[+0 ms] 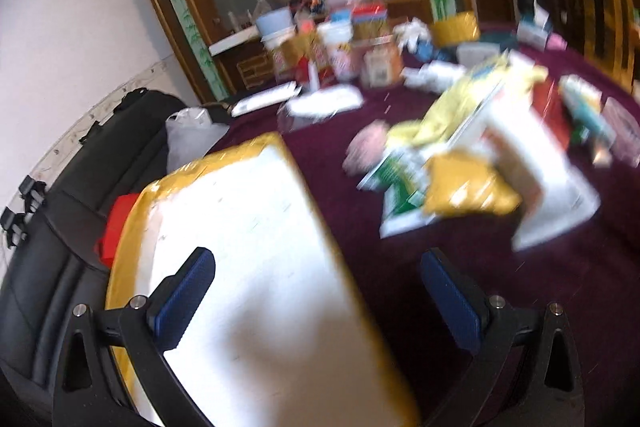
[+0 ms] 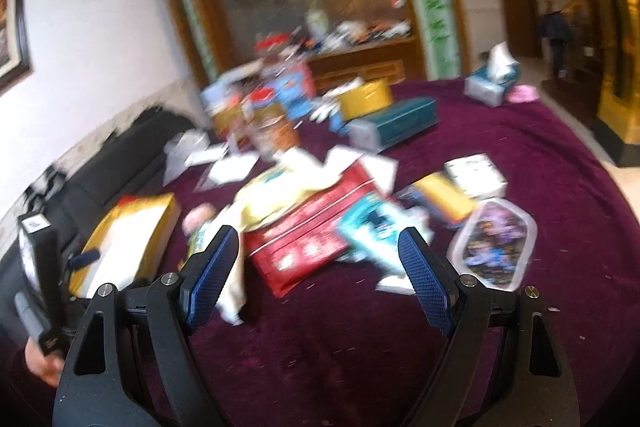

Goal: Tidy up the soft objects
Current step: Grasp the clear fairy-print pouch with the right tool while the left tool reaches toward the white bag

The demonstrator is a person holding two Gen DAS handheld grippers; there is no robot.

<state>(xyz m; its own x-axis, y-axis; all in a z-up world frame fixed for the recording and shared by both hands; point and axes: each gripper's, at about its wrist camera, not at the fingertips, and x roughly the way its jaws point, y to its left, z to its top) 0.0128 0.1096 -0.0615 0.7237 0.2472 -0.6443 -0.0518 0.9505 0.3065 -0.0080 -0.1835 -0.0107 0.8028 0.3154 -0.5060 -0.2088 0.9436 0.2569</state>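
Observation:
My left gripper (image 1: 320,287) is open and hangs low over a flat white package with yellow edges (image 1: 248,247) at the near left of the purple table. Its left pad (image 1: 188,291) is over the package's white face, and its right pad is beyond the package's edge, above the cloth. The view is blurred. My right gripper (image 2: 320,267) is open with nothing between its fingers, and points at a red packet (image 2: 316,227) in a heap of soft packets. The same yellow-edged package (image 2: 128,235) lies left of that heap.
The purple tablecloth (image 2: 360,347) is bare in front of the right gripper. A clear tub with a purple print (image 2: 496,243) sits to the right, and a teal box (image 2: 396,123) and stacked boxes sit behind. A black chair (image 1: 60,227) stands left. A hand (image 2: 38,363) holds the left tool.

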